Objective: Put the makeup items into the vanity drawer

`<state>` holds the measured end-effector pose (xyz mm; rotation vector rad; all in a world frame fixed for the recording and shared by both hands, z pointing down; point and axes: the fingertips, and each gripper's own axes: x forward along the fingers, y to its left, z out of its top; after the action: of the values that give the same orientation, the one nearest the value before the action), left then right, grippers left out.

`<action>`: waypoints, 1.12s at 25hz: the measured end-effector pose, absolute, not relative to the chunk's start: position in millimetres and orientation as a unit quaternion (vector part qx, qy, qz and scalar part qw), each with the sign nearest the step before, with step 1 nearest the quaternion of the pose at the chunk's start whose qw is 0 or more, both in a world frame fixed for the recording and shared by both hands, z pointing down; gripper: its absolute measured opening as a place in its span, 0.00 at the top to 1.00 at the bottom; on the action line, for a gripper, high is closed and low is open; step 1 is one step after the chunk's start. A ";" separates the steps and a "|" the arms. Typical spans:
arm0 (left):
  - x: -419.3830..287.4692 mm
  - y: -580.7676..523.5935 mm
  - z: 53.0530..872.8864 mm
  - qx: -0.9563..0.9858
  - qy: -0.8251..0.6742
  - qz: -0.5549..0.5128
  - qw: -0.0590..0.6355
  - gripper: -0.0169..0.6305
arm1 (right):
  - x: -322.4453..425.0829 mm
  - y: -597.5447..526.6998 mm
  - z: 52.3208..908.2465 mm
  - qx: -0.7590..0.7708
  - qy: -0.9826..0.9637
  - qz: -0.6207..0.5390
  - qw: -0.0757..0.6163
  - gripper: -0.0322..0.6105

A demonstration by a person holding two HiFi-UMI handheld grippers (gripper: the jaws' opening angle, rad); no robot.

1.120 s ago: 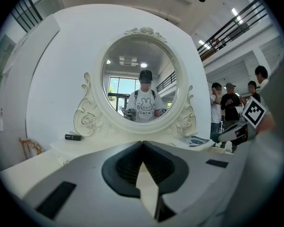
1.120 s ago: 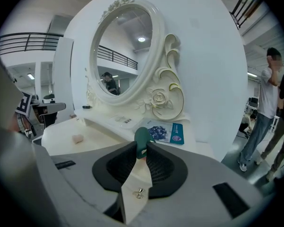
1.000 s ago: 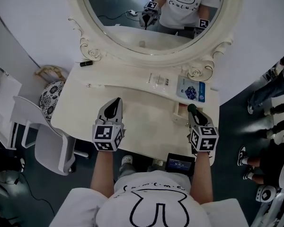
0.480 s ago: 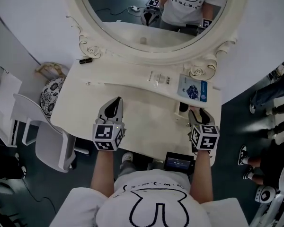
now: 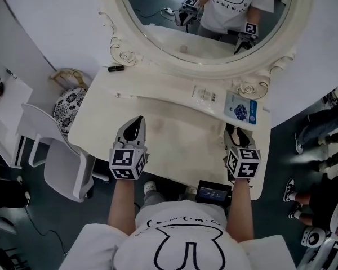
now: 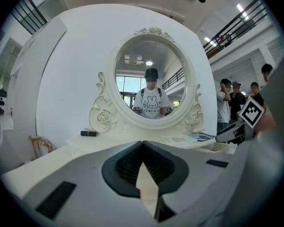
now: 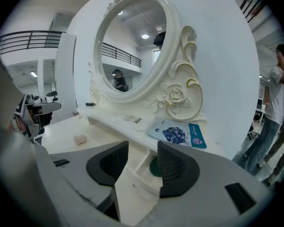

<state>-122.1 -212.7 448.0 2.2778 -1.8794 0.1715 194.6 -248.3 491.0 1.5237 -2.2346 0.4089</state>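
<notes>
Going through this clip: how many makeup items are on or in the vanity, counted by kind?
Flat packets: 2 (blue packet, white packet)
Black tube: 1
Pale puff: 1
Dark green item, lying in the open drawer: 1
Total: 5

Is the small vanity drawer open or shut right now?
Open: the drawer stands pulled out, and a dark green item shows inside it.
</notes>
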 end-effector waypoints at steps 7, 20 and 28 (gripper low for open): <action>-174.0 -200.8 437.5 0.753 -0.651 0.049 0.081 0.93 | 145.3 -251.2 479.6 0.532 -0.813 0.132 0.196 0.69; -270.6 -172.9 436.7 0.725 -0.682 0.046 0.080 0.93 | 32.6 -252.9 479.4 0.482 -0.844 0.120 0.201 0.69; -324.2 -148.0 446.0 0.700 -0.708 0.042 0.087 0.93 | -30.3 -248.4 488.9 0.449 -0.861 0.117 0.208 0.69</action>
<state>-324.2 -148.0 446.0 2.0858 -2.1082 0.1261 -30.3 -248.4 488.9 1.2491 -2.3962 0.3242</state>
